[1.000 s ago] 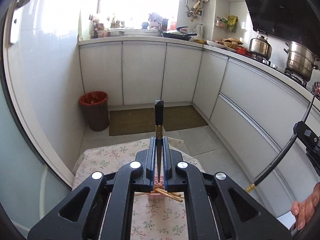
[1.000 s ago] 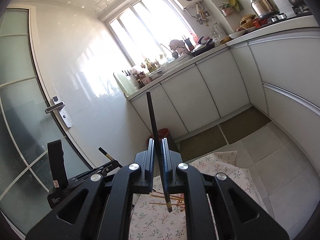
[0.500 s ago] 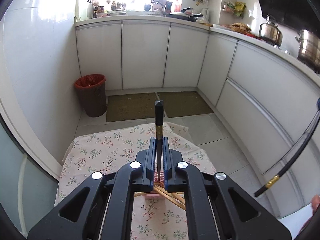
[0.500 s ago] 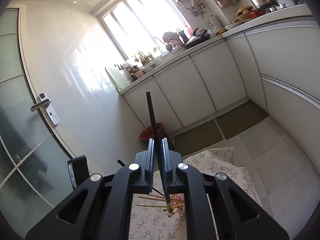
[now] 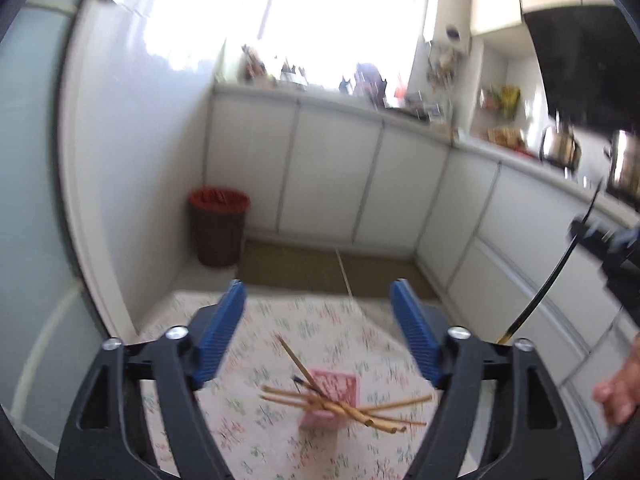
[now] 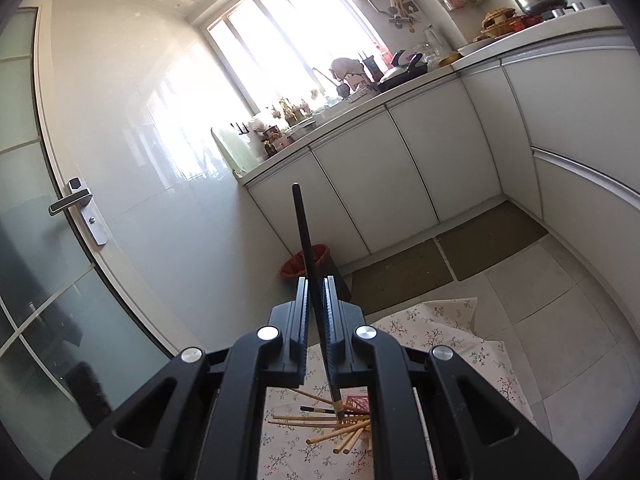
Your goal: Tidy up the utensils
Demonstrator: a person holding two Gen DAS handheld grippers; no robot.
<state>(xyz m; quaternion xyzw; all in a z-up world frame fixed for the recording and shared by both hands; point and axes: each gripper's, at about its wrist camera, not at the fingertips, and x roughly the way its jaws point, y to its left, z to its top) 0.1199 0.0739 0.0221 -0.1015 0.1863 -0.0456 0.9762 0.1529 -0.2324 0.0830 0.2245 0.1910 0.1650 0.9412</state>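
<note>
Just beneath both tongs, several wooden chopsticks [image 5: 344, 408] fan from one pink holder [image 5: 332, 390] on a floral cloth [image 5: 260, 400]. Left gripper [image 5: 320, 322] gapes wide, empty. Right gripper [image 6: 317, 312] pinches one black chopstick [image 6: 306, 248]. Beyond, one red-lined bin [image 5: 218, 226].

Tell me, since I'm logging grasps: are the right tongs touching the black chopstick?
Touching. The right wrist view shows the right tongs shut on the black chopstick, both pads against its shaft.
</note>
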